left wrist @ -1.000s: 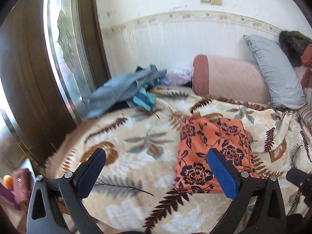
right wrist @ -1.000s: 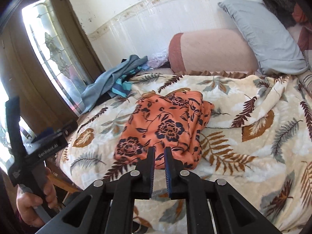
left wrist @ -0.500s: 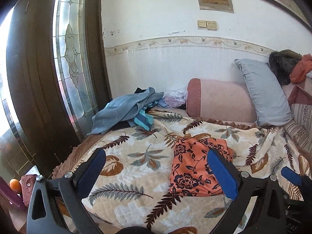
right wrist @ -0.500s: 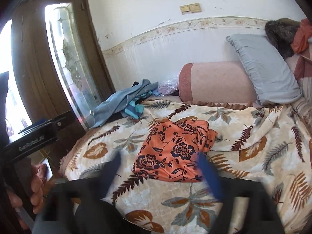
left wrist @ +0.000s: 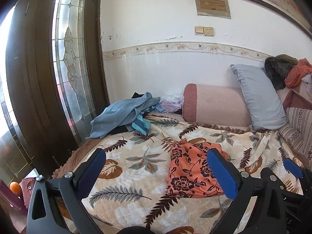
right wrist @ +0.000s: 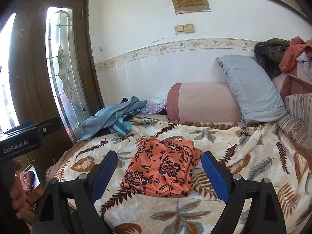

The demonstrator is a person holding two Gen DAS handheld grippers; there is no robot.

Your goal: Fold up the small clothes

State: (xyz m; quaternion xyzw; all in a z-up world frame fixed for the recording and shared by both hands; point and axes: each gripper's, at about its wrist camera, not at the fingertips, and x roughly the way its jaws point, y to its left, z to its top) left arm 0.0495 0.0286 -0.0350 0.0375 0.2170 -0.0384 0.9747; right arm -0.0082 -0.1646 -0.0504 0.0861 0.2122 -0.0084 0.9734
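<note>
The right gripper (right wrist: 159, 175) has its blue-padded jaws spread wide with nothing between the pads; the left gripper (left wrist: 156, 172) is likewise spread and empty. Both hang in the lower part of their frames, above the near edge of the bed.

Just beyond them, in the centre of the right wrist view, the orange fabric garment with a dark floral print (right wrist: 161, 168) lies folded into a compact, roughly rectangular stack on the cream leaf-patterned quilted blanket (right wrist: 243, 156). Its layered edges show along the right side, and the top surface looks fairly flat, though fine creases are hard to judge through the fisheye lens.

Further back, a crumpled blue-grey cloth heap (right wrist: 115, 115) sits at the upper left of the bed, with a pink cylindrical bolster (right wrist: 204, 102) and a pale blue pillow (right wrist: 251, 89) against the wall.

A second ago the right gripper's jaws were nearly together just at the garment's near edge; now they are apart. Both grippers have pulled up and away, so the garment appears smaller and more wall shows.
</note>
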